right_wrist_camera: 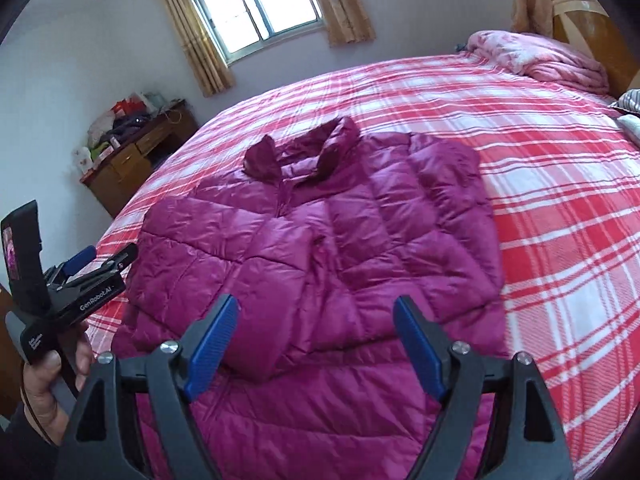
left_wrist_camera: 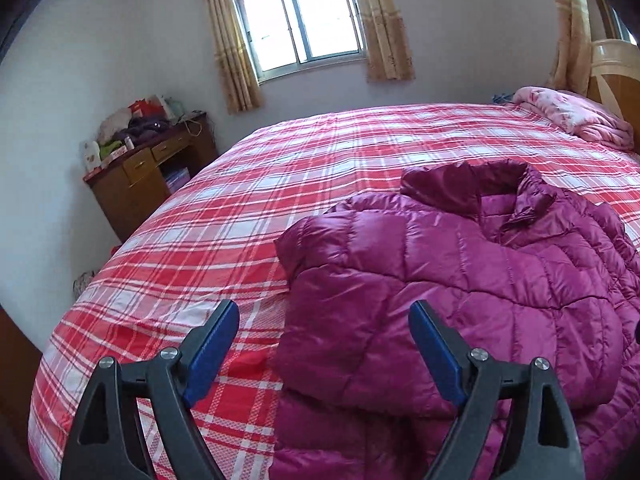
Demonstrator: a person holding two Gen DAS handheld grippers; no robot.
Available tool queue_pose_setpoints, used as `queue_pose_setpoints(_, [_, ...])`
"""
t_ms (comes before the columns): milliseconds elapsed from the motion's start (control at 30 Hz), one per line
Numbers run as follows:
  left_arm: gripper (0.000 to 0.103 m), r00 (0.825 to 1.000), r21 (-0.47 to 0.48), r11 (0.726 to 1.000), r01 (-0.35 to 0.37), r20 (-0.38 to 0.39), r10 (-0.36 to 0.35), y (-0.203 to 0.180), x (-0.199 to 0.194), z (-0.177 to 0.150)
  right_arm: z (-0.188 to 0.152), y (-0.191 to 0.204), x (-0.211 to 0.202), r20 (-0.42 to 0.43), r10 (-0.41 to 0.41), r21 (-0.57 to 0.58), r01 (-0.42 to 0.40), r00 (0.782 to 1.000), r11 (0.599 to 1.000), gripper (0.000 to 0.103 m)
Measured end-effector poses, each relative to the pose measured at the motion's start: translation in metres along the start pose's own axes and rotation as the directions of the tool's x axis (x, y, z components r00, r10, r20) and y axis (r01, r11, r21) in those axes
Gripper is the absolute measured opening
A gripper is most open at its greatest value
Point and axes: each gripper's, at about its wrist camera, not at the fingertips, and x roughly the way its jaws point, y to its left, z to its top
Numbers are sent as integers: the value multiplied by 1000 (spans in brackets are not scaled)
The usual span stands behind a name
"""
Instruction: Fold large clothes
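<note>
Magenta quilted jacket lies on the red plaid bed, seen from the left wrist. Left gripper hovers over the jacket's left edge, jaws wide, nothing between them. Beyond the bed stand a cluttered wooden desk and a curtained window.

From the right wrist, the jacket lies flat, collar toward the window. Right gripper hangs above its hem, jaws wide and empty. A hand holds the left gripper beside the jacket; the picture's edge cuts off the arm.

L hand-held gripper & R hand-held gripper both agape, nothing gripped
</note>
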Motion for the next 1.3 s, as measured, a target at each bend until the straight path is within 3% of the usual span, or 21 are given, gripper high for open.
queue_pose_setpoints(67, [87,1000,-16,1000,-14,-11,14,13,1,-7,0,3,24,-73,29,17,-28,997,999,77])
queue_pose_setpoints(133, [87,999,-27,999,-28,-23,27,27,4,-11,-4,5,36,-123,54,14,-52,991,999,34])
queue_pose_setpoints(167, [87,999,-32,999,-39,-29,38,35,5,-12,-6,7,34,-114,50,7,-49,992,999,32])
queue_pose_setpoints(233, [87,997,-47,997,-60,-41,58,48,8,-12,-11,11,22,-87,35,-28,-38,996,999,18])
queue_pose_setpoints(333, [87,995,-77,993,-88,-63,83,66,12,-13,-16,9,4,-58,-3,-51,0,998,999,14])
queue_pose_setpoints(500, [87,993,-95,991,-94,-85,86,69,17,-11,-24,-3,1,-47,-84,-50,82,995,995,14])
queue_pose_setpoints(600, [87,995,-92,994,-66,-87,58,57,17,-6,-25,-7,2,-56,-91,-43,89,994,995,22])
queue_pose_setpoints(700, [87,997,-84,996,-33,-68,28,42,15,6,-21,-6,-14,7,-156,-58,156,988,986,71])
queue_pose_setpoints(733, [87,998,-86,996,-19,-59,14,37,13,11,-19,-7,-26,56,-161,-46,163,985,986,72])
queue_pose_setpoints(800, [87,999,-92,995,36,-37,-39,25,11,22,-12,-3,-43,125,-184,-31,189,975,981,70])
queue_pose_setpoints(900, [87,989,-75,987,143,-39,-146,0,17,35,4,7,-43,146,-153,-42,160,977,986,43])
queue_pose_setpoints(933, [87,985,-59,985,160,-48,-163,-9,23,37,10,10,-37,135,-138,-48,145,981,988,40])
queue_pose_setpoints(1000, [87,982,-9,985,172,-77,-172,-27,38,40,19,14,-20,107,-105,-48,110,989,993,40])
queue_pose_setpoints(1067, [87,987,17,992,125,-107,-123,-37,58,37,21,15,-1,62,-90,-35,92,994,995,40])
queue_pose_setpoints(1167, [87,975,-11,994,107,-195,-108,-33,89,23,16,16,26,0,-97,-44,97,995,994,40])
queue_pose_setpoints(1300, [90,965,-71,987,143,-213,-155,-22,105,4,0,18,40,-10,-129,-104,128,992,986,40])
